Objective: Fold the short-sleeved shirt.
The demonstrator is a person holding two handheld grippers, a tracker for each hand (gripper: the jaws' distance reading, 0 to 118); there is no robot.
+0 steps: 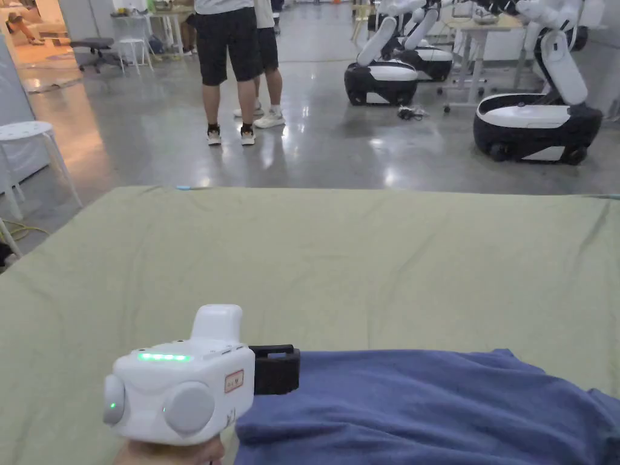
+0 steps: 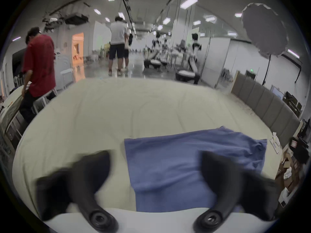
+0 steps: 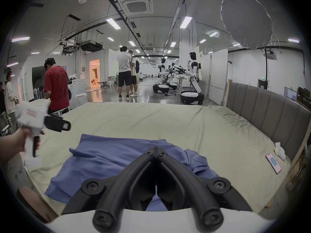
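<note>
A blue short-sleeved shirt point(image 1: 436, 412) lies partly folded on the near side of the pale green bed sheet point(image 1: 363, 260). In the head view my left gripper point(image 1: 275, 369) hovers at the shirt's left edge, held by a hand. Its own view shows it point(image 2: 155, 154) open wide above the shirt point(image 2: 176, 166), one jaw over the sheet, the other over the cloth. My right gripper point(image 3: 157, 150) is shut, tips touching, with no cloth seen between them; the shirt point(image 3: 109, 159) lies below it. The left gripper point(image 3: 66, 126) appears there too, at the left.
A grey padded headboard point(image 3: 269, 108) borders the bed on the right. Beside it lie a phone point(image 3: 273, 163) and a small white cloth point(image 3: 280, 150). People point(image 1: 227, 66) and wheeled white robots point(image 1: 533, 121) stand on the floor beyond the bed. A white stool point(image 1: 27, 130) stands at the left.
</note>
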